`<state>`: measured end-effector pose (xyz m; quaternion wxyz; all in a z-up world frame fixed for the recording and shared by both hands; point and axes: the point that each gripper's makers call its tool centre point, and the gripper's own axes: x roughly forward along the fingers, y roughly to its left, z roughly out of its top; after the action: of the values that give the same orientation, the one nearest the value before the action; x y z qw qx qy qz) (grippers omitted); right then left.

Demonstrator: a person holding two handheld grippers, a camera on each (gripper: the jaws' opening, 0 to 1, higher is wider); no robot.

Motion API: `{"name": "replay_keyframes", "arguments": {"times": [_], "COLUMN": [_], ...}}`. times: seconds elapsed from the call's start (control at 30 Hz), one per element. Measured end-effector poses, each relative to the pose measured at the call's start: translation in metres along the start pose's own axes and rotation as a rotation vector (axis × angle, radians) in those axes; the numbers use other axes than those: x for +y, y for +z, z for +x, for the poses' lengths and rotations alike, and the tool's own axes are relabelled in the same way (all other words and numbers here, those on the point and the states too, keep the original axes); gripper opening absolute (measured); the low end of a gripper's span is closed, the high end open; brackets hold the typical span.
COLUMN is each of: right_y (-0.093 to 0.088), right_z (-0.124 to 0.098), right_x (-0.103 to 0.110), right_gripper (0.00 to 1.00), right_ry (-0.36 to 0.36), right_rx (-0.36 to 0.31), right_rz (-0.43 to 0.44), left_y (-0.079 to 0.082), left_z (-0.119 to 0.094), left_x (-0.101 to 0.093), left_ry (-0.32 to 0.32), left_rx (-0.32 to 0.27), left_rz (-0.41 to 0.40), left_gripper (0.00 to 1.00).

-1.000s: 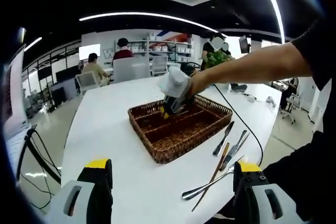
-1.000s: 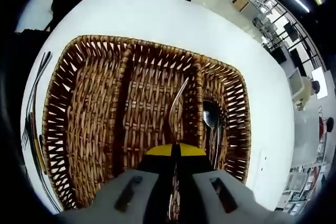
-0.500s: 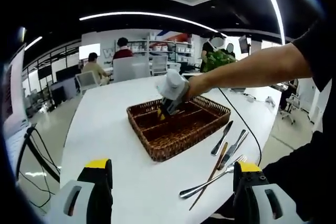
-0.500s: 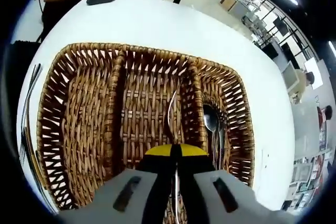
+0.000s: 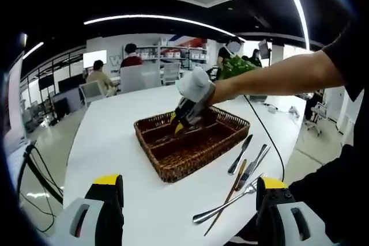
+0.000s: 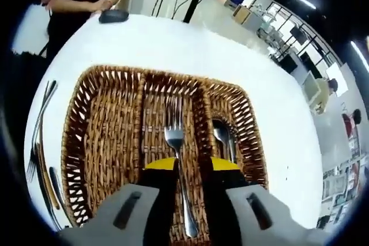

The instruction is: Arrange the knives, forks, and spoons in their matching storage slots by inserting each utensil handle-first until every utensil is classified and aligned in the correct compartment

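Note:
A brown wicker basket (image 5: 190, 152) (image 6: 81, 142) with three long compartments stands on the white table (image 5: 115, 142). A fork (image 6: 174, 142) lies flat in the middle compartment, between the parted jaws of my right gripper (image 6: 193, 165), which is open and hovers just above it. Spoons (image 6: 222, 136) lie in the right compartment. In the left gripper view the right gripper (image 5: 187, 110) hangs over the basket. My left gripper (image 5: 189, 200) is open and holds nothing, near the table's front edge. Knives (image 5: 242, 154), a fork (image 5: 225, 205) and a brown-handled utensil (image 5: 230, 191) lie on the table beside the basket.
Loose utensils (image 6: 40, 136) lie left of the basket in the right gripper view. A black mouse (image 6: 113, 15) and a person's hand rest at the far table edge. A black cable (image 5: 262, 133) runs along the table. People sit at desks behind.
My right gripper has opened and let go of the fork, which now lies in the middle compartment. The right gripper has pulled back a little. My left gripper stays open.

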<state>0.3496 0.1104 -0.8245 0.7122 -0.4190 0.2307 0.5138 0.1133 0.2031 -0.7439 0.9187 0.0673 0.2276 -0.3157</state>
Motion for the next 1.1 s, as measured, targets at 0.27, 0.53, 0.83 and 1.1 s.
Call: {"name": "replay_keyframes", "arguments": {"times": [0.27,0.53,0.83,1.1], "right_y": [0.015,0.007,-0.006,-0.025], "right_z": [-0.054,-0.118,-0.179,-0.214], "right_x": [-0.019,-0.026,-0.003,0.017], "right_gripper": [0.96,0.99,0.99,0.99], "right_ry": [-0.098,-0.197,-0.276,-0.355], "right_rx": [-0.131,-0.212,-0.332,-0.37], "right_rz": [0.19,0.315,0.427,0.49], "left_y": [0.016,0.033,0.052,0.063], "left_z": [-0.007,-0.006,-0.007,-0.006], "left_x": [0.009,0.012,0.018,0.014], "left_ry": [0.011,0.018,0.034,0.038], "left_rx": [-0.046,-0.097,-0.152,-0.181], "left_rz": [-0.007,0.019,0.055,0.081], "left_gripper": [1.0,1.0,1.0,1.0]}}
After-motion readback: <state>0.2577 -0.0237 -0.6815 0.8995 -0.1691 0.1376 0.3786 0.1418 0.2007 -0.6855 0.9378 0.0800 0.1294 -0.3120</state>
